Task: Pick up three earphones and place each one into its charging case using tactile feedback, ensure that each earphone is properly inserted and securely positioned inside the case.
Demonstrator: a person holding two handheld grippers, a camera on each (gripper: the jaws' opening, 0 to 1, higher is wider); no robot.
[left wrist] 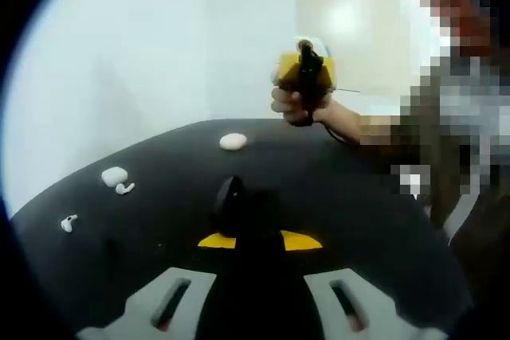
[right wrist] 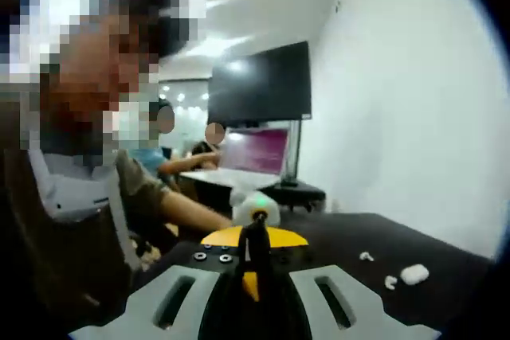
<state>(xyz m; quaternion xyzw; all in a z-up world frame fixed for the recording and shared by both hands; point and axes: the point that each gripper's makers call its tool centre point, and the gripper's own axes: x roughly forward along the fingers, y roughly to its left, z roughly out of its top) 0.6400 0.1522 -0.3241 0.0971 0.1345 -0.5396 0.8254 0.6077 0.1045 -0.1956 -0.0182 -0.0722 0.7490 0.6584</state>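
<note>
**A:** What's on the black table?

**B:** Two white charging cases: one far back, one at left. Whether either lid is open is too small to tell. Two loose earphones lie outside them: one beside the left case, one nearer.

**A:** And the grippers?

**B:** The left gripper is spread, holding nothing. The right gripper, in its own view, is likewise parted and empty.

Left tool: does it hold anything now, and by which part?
Nothing is held. The left tool is open above the black table; the earphones and case lie apart.
</note>
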